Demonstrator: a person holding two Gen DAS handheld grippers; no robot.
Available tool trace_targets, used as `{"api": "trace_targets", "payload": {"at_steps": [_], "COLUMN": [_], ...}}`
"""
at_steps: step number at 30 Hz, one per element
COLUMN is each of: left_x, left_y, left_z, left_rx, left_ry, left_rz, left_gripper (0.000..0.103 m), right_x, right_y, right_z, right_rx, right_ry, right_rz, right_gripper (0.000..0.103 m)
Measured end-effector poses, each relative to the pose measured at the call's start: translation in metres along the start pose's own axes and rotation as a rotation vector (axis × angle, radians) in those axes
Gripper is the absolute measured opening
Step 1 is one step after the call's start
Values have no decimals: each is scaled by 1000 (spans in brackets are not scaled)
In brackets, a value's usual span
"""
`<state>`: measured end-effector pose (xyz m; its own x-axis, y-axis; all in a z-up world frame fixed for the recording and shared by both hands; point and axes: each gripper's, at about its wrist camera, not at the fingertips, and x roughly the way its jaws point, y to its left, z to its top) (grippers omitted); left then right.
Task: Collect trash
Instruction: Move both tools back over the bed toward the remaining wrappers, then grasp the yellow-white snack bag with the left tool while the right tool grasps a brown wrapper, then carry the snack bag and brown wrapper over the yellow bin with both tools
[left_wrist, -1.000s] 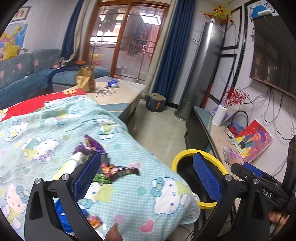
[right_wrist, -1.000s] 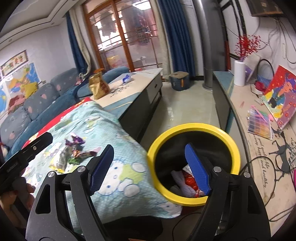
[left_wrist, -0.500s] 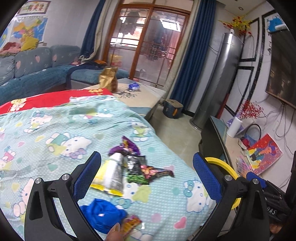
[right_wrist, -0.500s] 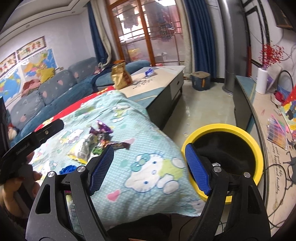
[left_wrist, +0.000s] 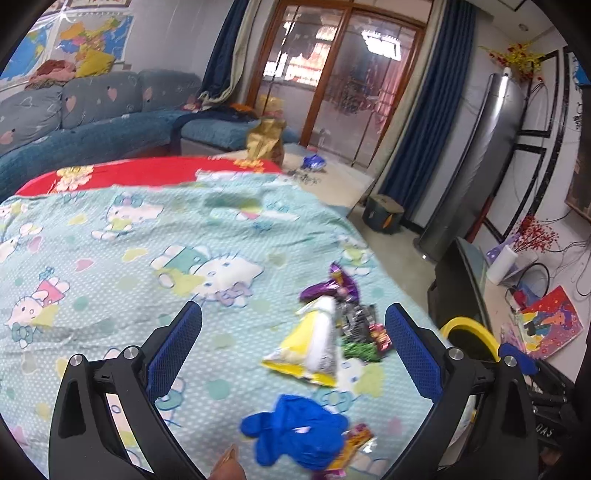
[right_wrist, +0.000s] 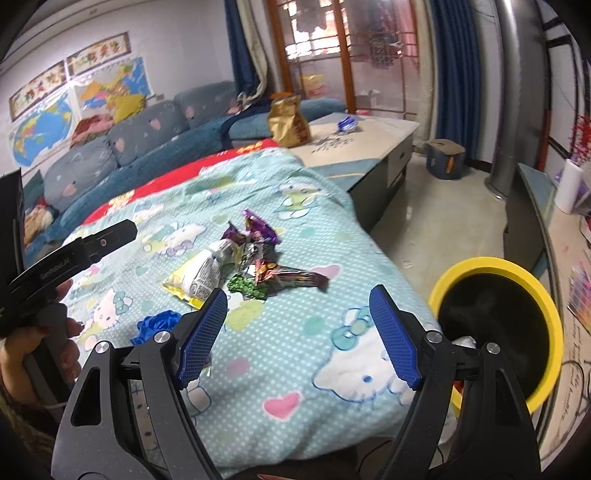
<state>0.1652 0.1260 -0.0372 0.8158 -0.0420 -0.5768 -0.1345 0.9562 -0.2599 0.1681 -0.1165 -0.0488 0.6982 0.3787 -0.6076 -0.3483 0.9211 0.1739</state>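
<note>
Left wrist view: showed left gripper (left_wrist: 293, 345) spread wide and empty above a litter pile on the cartoon-print blanket (left_wrist: 110, 258). Right gripper (right_wrist: 297, 334) likewise gaped, held nothing. Judged the yellow-and-white snack bag (left_wrist: 314, 347) light, crinkly, slippery; best pinched at a flat sealed edge. Judged the purple wrapper (left_wrist: 332, 288) flimsy, the blue crumpled wad (left_wrist: 299, 432) soft. Noted yielding bedding underneath, yellow-rimmed bin (right_wrist: 498, 328) just beside on the floor.
</note>
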Motion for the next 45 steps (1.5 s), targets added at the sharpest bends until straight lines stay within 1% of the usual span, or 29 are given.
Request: {"api": "trace_targets", "payload": {"at_steps": [3, 7, 9, 10, 11, 14, 19, 20, 21, 22, 23, 25, 26, 27, 28, 29, 30, 33, 35, 36, 39, 41, 45], "left_x": [11, 32, 44, 49, 54, 69, 90, 94, 97, 101, 103, 105, 106, 106, 107, 107, 107, 106, 105, 104, 95, 86, 67], "left_y": [10, 17, 18, 18, 18, 16, 7, 6, 4, 3, 2, -1, -3, -4, -5, -7, -8, -11, -9, -8, -9, -9, -10], "left_z": [-2, -7, -9, -10, -12, -15, -19, -19, -21, -22, -23, -24, -24, -24, -25, -25, -26, -27, -27, -27, -25, -22, -12], "left_rx": [-17, -37, -37, -39, -40, -36, -11, -4, 2, 7, 9, 18, 26, 28, 28, 28, 30, 32, 15, 0, -3, -9, -10], "left_ry": [45, 110, 140, 157, 173, 213, 262, 269, 278, 289, 292, 297, 299, 300, 303, 305, 306, 307, 307, 303, 270, 245, 195], "left_rz": [-8, -36, -47, -57, -62, -68, -82, -83, -81, -78, -79, -84, -88, -93, -104, -114, -124, -139, -159, -170, -170, -182, -172], "left_gripper": [96, 95, 92, 87, 84, 81, 78, 77, 76, 74, 74, 72, 68, 65, 60, 54, 51, 47, 41, 40, 36, 30, 30], "right_x": [19, 49, 64, 72, 76, 91, 107, 110, 113, 117, 120, 120, 119, 120, 118, 117, 116, 111, 107, 105, 98, 92, 82], "right_y": [3, 4, 3, 2, 1, 0, 6, 8, 9, 11, 13, 17, 18, 19, 21, 22, 23, 22, 21, 21, 20, 20, 21], "right_z": [4, 7, 7, 7, 7, 8, 9, 9, 9, 9, 7, 3, 1, 1, -2, -3, -4, -7, -8, -8, -11, -11, -13], "right_rx": [-42, -114, -152, -173, -184, -234, -325, -339, -353, -364, -376, -389, -389, -387, -386, -387, -385, -359, -332, -321, -299, -279, -253], "right_ry": [33, 89, 119, 135, 142, 169, 192, 196, 205, 216, 230, 227, 226, 225, 222, 219, 214, 206, 203, 203, 195, 191, 178], "right_rz": [7, -14, -25, -30, -31, -45, -43, -38, -28, -17, -4, 12, 30, 38, 44, 46, 46, 59, 75, 84, 100, 110, 129], "right_gripper": [71, 69, 65, 64, 64, 62, 59, 54, 45, 41, 35, 23, 13, 9, 8, 8, 8, 7, 7, 7, 7, 7, 7]}}
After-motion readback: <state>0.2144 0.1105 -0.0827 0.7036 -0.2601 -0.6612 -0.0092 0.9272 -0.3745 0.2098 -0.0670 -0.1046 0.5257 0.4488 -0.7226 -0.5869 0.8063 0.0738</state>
